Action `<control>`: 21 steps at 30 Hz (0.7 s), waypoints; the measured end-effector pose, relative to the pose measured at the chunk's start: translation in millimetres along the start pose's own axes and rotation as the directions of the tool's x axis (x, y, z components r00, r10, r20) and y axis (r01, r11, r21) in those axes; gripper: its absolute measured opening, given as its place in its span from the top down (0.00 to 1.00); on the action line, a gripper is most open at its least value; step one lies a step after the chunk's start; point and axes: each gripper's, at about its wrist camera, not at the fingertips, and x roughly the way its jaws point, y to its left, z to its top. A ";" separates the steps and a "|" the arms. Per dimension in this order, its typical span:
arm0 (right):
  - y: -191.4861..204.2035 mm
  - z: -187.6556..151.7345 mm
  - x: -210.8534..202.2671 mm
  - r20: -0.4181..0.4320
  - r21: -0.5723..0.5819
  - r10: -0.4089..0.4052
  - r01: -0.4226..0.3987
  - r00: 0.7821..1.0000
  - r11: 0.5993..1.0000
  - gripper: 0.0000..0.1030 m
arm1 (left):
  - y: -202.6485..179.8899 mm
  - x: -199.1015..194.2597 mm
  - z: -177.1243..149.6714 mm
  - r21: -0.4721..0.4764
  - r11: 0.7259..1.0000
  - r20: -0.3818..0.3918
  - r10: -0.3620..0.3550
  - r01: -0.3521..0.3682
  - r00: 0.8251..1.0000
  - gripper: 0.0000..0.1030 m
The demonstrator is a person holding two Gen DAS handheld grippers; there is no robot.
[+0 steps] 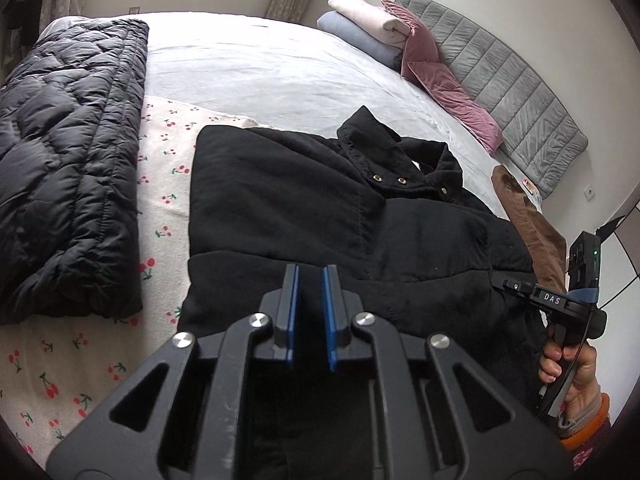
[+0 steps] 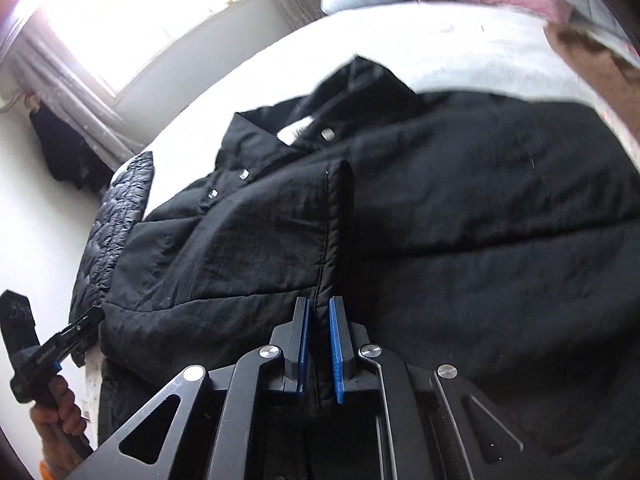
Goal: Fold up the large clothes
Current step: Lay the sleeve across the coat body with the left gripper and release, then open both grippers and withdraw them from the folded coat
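A large black padded jacket with snap buttons at the collar lies on the bed, its sleeve folded over the front. My left gripper hovers over the jacket's lower part, jaws narrowly apart with nothing between them. My right gripper is shut on the jacket's folded sleeve edge, which runs between the blue pads. The right gripper also shows at the right edge of the left wrist view, and the left gripper shows at the lower left of the right wrist view.
A folded dark quilted coat lies on the left over a cherry-print sheet. Folded pale clothes, a pink cushion and a grey quilted pad are at the far side. A brown garment lies right of the jacket.
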 end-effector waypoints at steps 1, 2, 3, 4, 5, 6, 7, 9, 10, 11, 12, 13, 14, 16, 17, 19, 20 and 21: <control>4.0 5.1 -8.2 0.048 -0.028 -0.002 0.003 0.999 1.000 0.92 | -3.9 3.2 0.0 0.011 1.000 0.004 -0.014 0.014 1.000 0.88; 2.4 10.3 -11.9 0.075 -0.031 -0.031 0.033 0.997 0.999 0.92 | -7.8 7.9 -1.0 0.023 1.000 0.002 -0.019 0.019 1.000 0.88; -3.1 14.2 -9.7 0.073 -0.019 -0.087 0.089 0.993 0.996 0.92 | -11.1 14.3 -2.8 0.036 0.999 -0.007 -0.012 0.013 1.000 0.88; -10.3 16.0 -4.0 0.057 -0.006 -0.179 0.179 0.982 0.984 0.92 | -14.2 22.0 -5.5 0.047 0.999 -0.023 0.009 -0.008 1.000 0.88; -18.1 15.3 2.4 0.030 -0.002 -0.250 0.250 0.968 0.968 0.91 | -16.4 31.8 -8.7 0.064 0.997 -0.051 0.037 -0.034 0.998 0.88; -25.3 13.5 6.5 0.003 0.007 -0.274 0.274 0.962 0.962 0.90 | -18.6 41.0 -11.8 0.091 0.994 -0.083 0.066 -0.059 0.994 0.88; -30.8 10.9 5.3 -0.002 0.027 -0.270 0.270 0.963 0.962 0.90 | -22.0 45.0 -13.3 0.121 0.990 -0.097 0.091 -0.078 0.991 0.88; -33.0 4.4 -7.9 0.053 0.061 -0.216 0.212 0.975 0.975 0.83 | -28.7 40.6 -9.4 0.157 0.986 -0.088 0.070 -0.056 0.994 0.88; -30.9 2.3 -14.1 0.077 0.055 -0.192 0.189 0.978 0.981 0.75 | -30.3 36.8 -4.3 0.152 0.988 -0.078 0.042 -0.030 0.996 0.87; -24.1 2.0 -17.2 0.100 0.039 -0.178 0.174 0.979 0.984 0.71 | -32.6 34.4 2.7 0.147 0.989 -0.064 0.027 -0.017 0.998 0.87; -14.4 2.6 -19.6 0.120 0.020 -0.167 0.166 0.979 0.986 0.71 | -35.3 33.9 10.5 0.148 0.989 -0.045 0.024 -0.017 0.999 0.87; -2.6 3.8 -21.0 0.135 -0.005 -0.151 0.153 0.979 0.988 0.70 | -38.4 35.9 18.1 0.156 0.987 -0.029 0.031 -0.026 0.999 0.87; 12.1 5.6 -19.5 0.148 -0.039 -0.128 0.135 0.981 0.990 0.66 | -41.3 39.3 25.1 0.165 0.985 -0.022 0.047 -0.043 0.999 0.86; 43.7 9.9 -8.0 0.177 -0.123 -0.094 0.117 0.980 0.986 0.58 | -44.0 51.2 37.3 0.186 0.980 -0.020 0.081 -0.075 0.997 0.86; 54.2 12.5 0.6 0.189 -0.160 -0.090 0.121 0.978 0.980 0.55 | -42.4 57.4 41.7 0.189 0.977 -0.015 0.101 -0.097 0.995 0.86; 61.8 10.2 20.7 0.169 -0.198 -0.113 0.146 0.979 0.969 0.52 | -29.1 70.8 48.0 0.160 0.975 -0.006 0.154 -0.151 0.988 0.82; 58.5 8.1 33.6 0.146 -0.194 -0.145 0.172 0.979 0.966 0.52 | -16.8 79.0 48.7 0.134 0.971 -0.011 0.203 -0.200 0.979 0.80; 49.3 5.3 43.3 0.129 -0.178 -0.180 0.201 0.975 0.963 0.52 | -3.2 88.1 47.4 0.113 0.960 -0.027 0.260 -0.256 0.965 0.80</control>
